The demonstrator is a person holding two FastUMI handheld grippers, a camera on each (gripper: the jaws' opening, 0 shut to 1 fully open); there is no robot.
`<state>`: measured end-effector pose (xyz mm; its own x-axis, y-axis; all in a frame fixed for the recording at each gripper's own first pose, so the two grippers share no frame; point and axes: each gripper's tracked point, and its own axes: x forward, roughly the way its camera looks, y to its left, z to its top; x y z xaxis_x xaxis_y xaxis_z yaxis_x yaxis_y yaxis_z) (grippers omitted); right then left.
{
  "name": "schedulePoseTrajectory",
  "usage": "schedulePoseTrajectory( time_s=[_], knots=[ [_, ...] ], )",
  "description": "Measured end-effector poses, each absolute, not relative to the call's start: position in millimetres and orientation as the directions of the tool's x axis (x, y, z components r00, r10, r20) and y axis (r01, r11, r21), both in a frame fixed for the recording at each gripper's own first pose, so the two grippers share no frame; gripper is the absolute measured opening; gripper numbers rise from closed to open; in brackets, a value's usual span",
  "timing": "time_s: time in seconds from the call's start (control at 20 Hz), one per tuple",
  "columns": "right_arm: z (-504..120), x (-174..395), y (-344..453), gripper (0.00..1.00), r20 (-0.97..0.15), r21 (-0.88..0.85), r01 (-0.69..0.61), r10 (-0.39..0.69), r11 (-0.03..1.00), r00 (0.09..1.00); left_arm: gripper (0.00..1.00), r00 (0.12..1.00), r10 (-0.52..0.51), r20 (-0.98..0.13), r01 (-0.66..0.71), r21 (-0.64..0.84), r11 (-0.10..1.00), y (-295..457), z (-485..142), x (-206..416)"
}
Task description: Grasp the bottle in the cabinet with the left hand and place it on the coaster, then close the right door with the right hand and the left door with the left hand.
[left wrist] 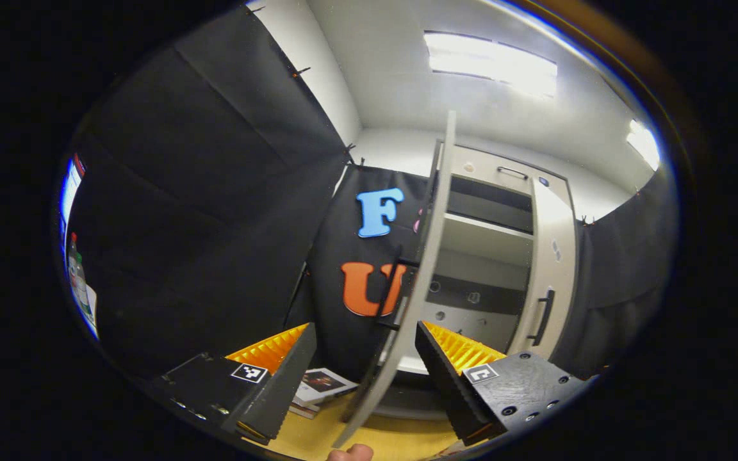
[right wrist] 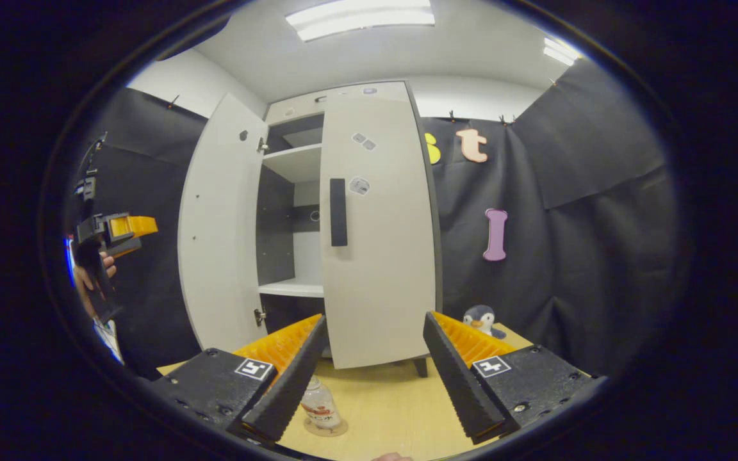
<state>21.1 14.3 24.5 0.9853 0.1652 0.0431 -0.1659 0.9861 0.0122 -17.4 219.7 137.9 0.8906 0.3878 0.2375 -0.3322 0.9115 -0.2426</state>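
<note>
A tall pale cabinet (right wrist: 343, 218) stands on a wooden counter (right wrist: 382, 397) inside a booth walled with black cloth. In the right gripper view the right tongs (right wrist: 375, 384) are spread wide apart and grip nothing. Straight ahead of them the right door (right wrist: 378, 237) is shut, its dark handle (right wrist: 338, 212) upright near its inner edge. To their left the left door (right wrist: 218, 224) stands swung open, showing bare shelves. Just beyond their left finger a clear bottle (right wrist: 321, 404) stands upright on a round coaster (right wrist: 334, 430) on the counter. Past their right finger a small penguin toy (right wrist: 483, 319) sits against the cloth. In the left gripper view the left tongs (left wrist: 366, 368) are also wide apart and empty, with the open left door's edge rising between the fingers. Some magazines (left wrist: 321, 386) lie on the counter beside their left finger. A fingertip (left wrist: 351, 453) shows at the bottom edge.
</note>
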Motion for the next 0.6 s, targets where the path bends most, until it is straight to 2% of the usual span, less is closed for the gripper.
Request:
schedulePoseTrajectory(
  time_s=[0.1,0.15,0.2,0.3,0.35,0.4,0.55,0.6],
  knots=[
    [24.1,23.5,17.5,0.98,0.039,0.008,-0.175,0.175,0.985,0.984,0.99,0.887,0.412,0.209,-0.358,-0.251,0.899,244.0,130.2,-2.7],
    [24.4,23.8,17.6,0.98,0.039,0.004,-0.174,0.174,0.985,0.984,0.95,0.881,0.424,0.207,-0.369,-0.258,0.893,253.1,129.7,4.1],
    [25.9,23.9,15.3,0.98,0.041,0.001,-0.170,0.170,0.985,0.985,0.99,0.877,0.432,0.208,-0.376,-0.262,0.889,265.4,135.9,12.3],
    [25.9,24.6,12.4,0.98,0.042,0.004,-0.163,0.163,0.987,0.986,0.99,0.873,0.441,0.208,-0.390,-0.244,0.888,280.3,140.4,28.6],
    [25.4,25.6,10.2,0.98,0.032,0.005,-0.158,0.158,0.987,0.987,0.95,0.874,0.441,0.204,-0.396,-0.227,0.890,284.3,140.1,36.4],
    [24.9,26.8,7.7,0.98,0.025,0.005,-0.153,0.153,0.988,0.988,0.95,0.875,0.444,0.194,-0.404,-0.215,0.889,288.8,138.8,44.5],
    [35.3,25.4,0.9,0.98,0.045,0.002,-0.132,0.132,0.991,0.990,0.99,0.876,0.445,0.186,-0.410,-0.197,0.891,289.8,135.3,56.7],
    [36.5,25.3,-1.7,0.98,0.049,-0.002,-0.125,0.125,0.992,0.991,0.95,0.878,0.441,0.187,-0.407,-0.192,0.893,287.9,133.5,59.0]
  ],
)
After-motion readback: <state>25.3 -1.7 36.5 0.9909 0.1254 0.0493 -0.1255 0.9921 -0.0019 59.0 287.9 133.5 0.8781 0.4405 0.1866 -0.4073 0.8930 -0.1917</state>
